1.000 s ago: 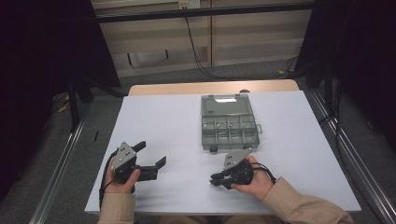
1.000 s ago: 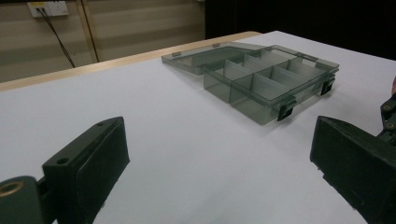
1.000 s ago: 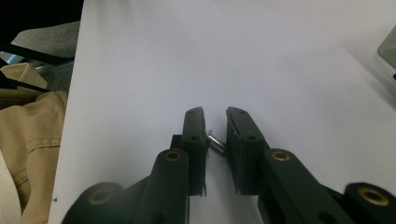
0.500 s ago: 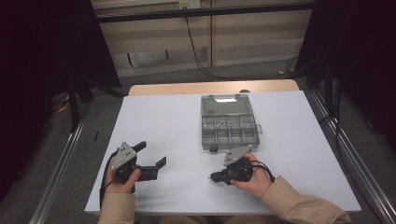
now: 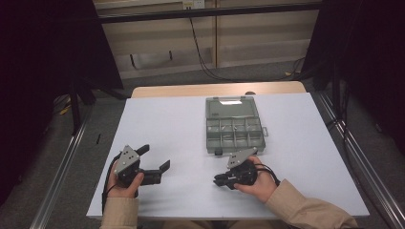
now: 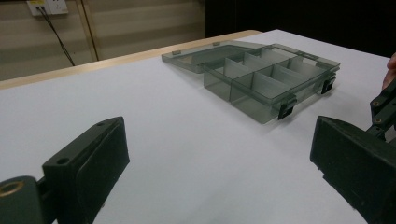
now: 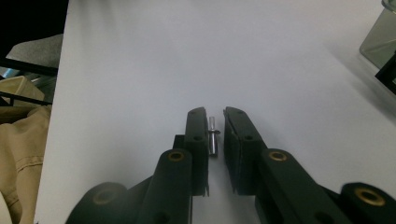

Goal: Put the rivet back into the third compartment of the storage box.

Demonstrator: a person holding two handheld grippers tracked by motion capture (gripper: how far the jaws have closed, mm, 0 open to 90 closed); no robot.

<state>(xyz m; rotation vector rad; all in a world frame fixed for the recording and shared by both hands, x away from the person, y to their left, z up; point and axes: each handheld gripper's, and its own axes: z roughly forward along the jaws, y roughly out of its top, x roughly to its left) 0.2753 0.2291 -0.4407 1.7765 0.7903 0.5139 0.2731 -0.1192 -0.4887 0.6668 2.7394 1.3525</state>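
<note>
The right gripper (image 7: 215,122) lies low on the white tabletop (image 5: 181,133), its jaws just opening a little, a small metal pin (image 7: 213,140) between them. The left gripper (image 5: 155,162) rests with jaws wide apart. Whether the pads touch the pin is hard to see.

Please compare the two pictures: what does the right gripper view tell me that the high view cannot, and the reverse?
The right gripper view brings the right gripper close: a small metal pin lies on the white table between its jaws, which have just been opening, with a gap beside the pin. The high view adds the left gripper, jaws open, and the whole grey compartment box with its lid laid back. Both share the table and a corner of the box.
</note>
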